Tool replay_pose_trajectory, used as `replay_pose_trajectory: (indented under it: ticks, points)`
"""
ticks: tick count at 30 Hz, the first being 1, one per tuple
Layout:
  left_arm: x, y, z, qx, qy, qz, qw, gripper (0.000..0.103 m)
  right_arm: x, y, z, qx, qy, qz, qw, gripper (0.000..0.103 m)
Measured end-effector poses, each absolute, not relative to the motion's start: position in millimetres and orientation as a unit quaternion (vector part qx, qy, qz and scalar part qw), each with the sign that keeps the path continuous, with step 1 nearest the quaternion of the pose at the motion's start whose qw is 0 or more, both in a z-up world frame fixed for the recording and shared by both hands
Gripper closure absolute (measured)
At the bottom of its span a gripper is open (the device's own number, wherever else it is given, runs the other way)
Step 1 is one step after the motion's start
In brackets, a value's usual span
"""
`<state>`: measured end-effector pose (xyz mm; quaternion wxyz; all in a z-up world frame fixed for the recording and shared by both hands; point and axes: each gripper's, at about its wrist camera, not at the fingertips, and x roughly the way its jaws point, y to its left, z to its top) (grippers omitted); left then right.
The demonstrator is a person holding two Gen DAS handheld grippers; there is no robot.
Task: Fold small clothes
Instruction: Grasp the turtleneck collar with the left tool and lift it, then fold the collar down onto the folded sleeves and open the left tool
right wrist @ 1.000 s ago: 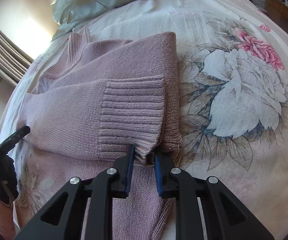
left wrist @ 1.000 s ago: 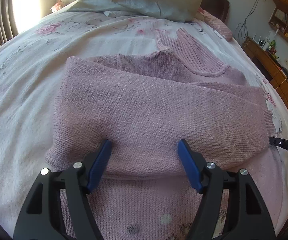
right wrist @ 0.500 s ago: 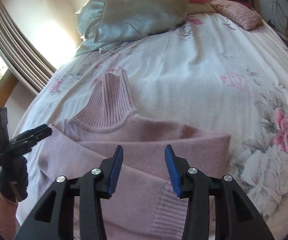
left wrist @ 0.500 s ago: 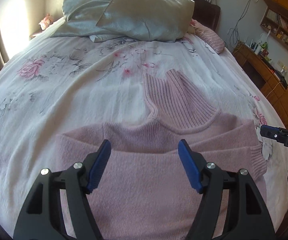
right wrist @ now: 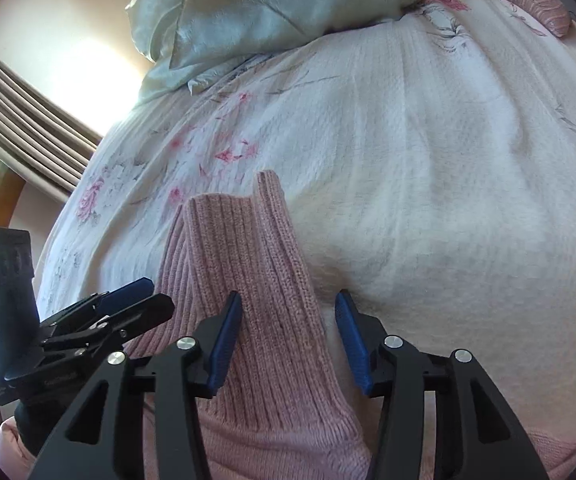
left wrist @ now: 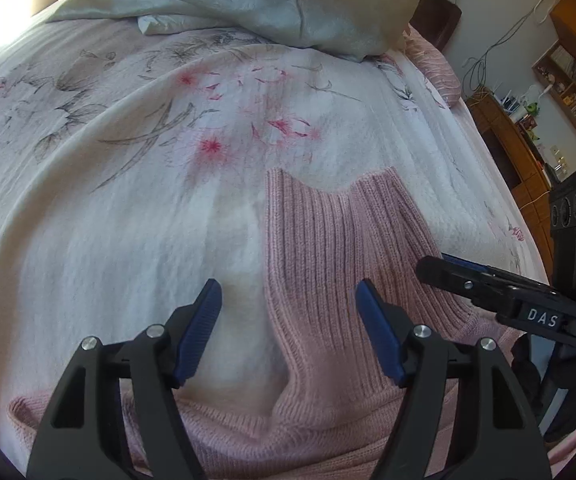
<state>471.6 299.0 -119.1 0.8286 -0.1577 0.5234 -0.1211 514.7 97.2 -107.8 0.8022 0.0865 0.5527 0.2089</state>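
While the pink knitted sweater [left wrist: 327, 420] lies flat on the flowered white bedspread [left wrist: 128, 200], its ribbed turtleneck collar [left wrist: 327, 248] stretches away from me toward the head of the bed, where the pale silvery pillows [left wrist: 280, 4] are heaped. My left gripper [left wrist: 288, 330] hangs over the collar's left edge with its blue pads [left wrist: 200, 332] spread wide and nothing between them; one finger is above bare bedspread, the other above the ribbing. My right gripper [right wrist: 288, 340] is open too, empty, straddling the collar's right edge, with its left pad [right wrist: 226, 344] over the knit and the other over the spread. Each of my tongs shows in the other's camera, so they sit close together on either side of the neck. Whether either one touches the fabric I cannot tell. A brown curtain [right wrist: 28, 120] hangs by the bright window on my left, and wooden shelving [left wrist: 567, 80] stands along the wall on my right.
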Motion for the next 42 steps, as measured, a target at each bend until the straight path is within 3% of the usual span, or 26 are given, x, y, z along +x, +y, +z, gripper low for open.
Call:
replay_pose_trajectory:
  ticks: [1,2,3,4,5,6,19,26,33,37,42]
  points:
    - [474,296,-122,-0.151,0.524,-0.119,0.830,0.041,515,98,-109,0.082,0.548,0.208,0.806,0.054]
    - [475,294,-124,-0.144,0.521,-0.117,0.833,0.046,516,98,-109,0.079,0.544,0.205,0.810,0.063]
    - [474,293,-124,-0.137,0.516,-0.116,0.838,0.063,516,97,-108,0.079,0.539,0.205,0.813,0.085]
    - [474,293,-122,-0.145,0.509,-0.128,0.839,0.084,515,96,-105,0.087,0.536,0.221,0.810,0.092]
    - [471,294,-120,-0.165,0.501,-0.147,0.837,0.095,511,94,-101,0.094,0.529,0.234,0.811,0.092]
    - [466,295,-116,-0.179,0.487,-0.161,0.839,0.096,504,93,-93,0.095,0.514,0.249,0.815,0.092]
    - [318,311,-22,-0.149,0.321,-0.274,0.894,0.097,358,59,7,0.048,0.374,0.380,0.845,0.093]
    - [243,301,-39,-0.080,0.337,-0.294,0.891,0.095,279,54,-19,-0.018,0.385,0.391,0.836,0.091]
    - [185,312,-84,-0.035,0.401,-0.291,0.868,0.081,222,37,-73,-0.064,0.457,0.375,0.804,0.088]
    - [169,317,-69,-0.057,0.383,-0.290,0.875,0.080,213,37,-62,-0.051,0.453,0.368,0.810,0.088]
    - [188,277,-47,-0.065,0.373,-0.295,0.877,0.067,233,67,-49,-0.027,0.452,0.349,0.820,0.085]
